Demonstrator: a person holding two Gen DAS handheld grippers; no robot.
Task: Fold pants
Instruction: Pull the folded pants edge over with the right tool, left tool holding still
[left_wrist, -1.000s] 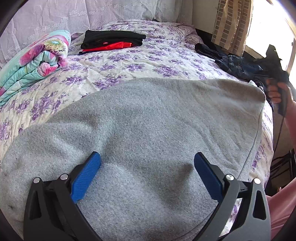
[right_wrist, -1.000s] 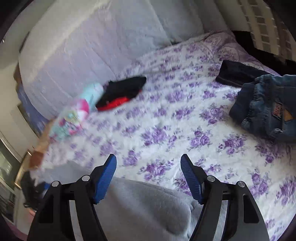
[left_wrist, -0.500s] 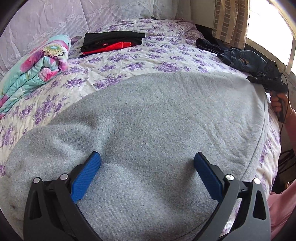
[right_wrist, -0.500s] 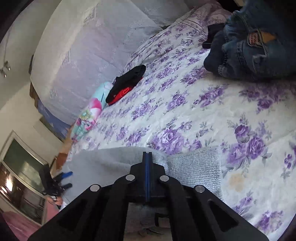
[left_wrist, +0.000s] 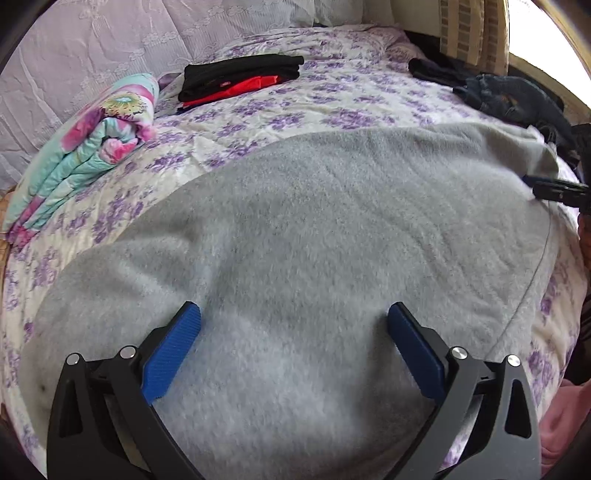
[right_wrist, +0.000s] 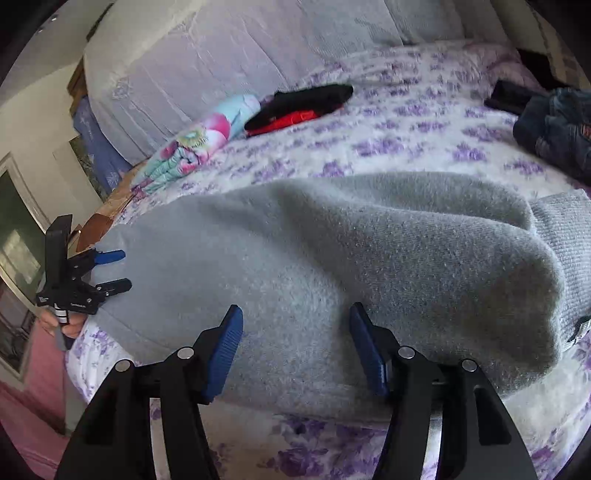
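Grey fleece pants (left_wrist: 332, 229) lie spread across the flowered bed sheet (left_wrist: 332, 107). My left gripper (left_wrist: 293, 332) hovers low over their near part, open, its blue pads (left_wrist: 171, 350) wide apart and empty. In the right wrist view the pants (right_wrist: 332, 251) bulge in soft folds, with a ribbed band (right_wrist: 565, 229) at the right end. My right gripper (right_wrist: 295, 332) sits just over the near edge of the cloth. Its jaws are opening and the pads do not press on the fabric. Each gripper shows in the other view: the right gripper (left_wrist: 554, 188), the left gripper (right_wrist: 110, 269).
A folded floral blanket (left_wrist: 92, 147) lies at the left of the bed. Folded black and red clothes (left_wrist: 240, 77) sit at the back, and dark jeans (left_wrist: 509, 96) at the far right. The bed's edge (right_wrist: 332, 443) runs below my right gripper.
My right gripper, shut half a second ago near the ribbed band, has opened and dropped lower over the grey cloth. The left gripper has barely moved.
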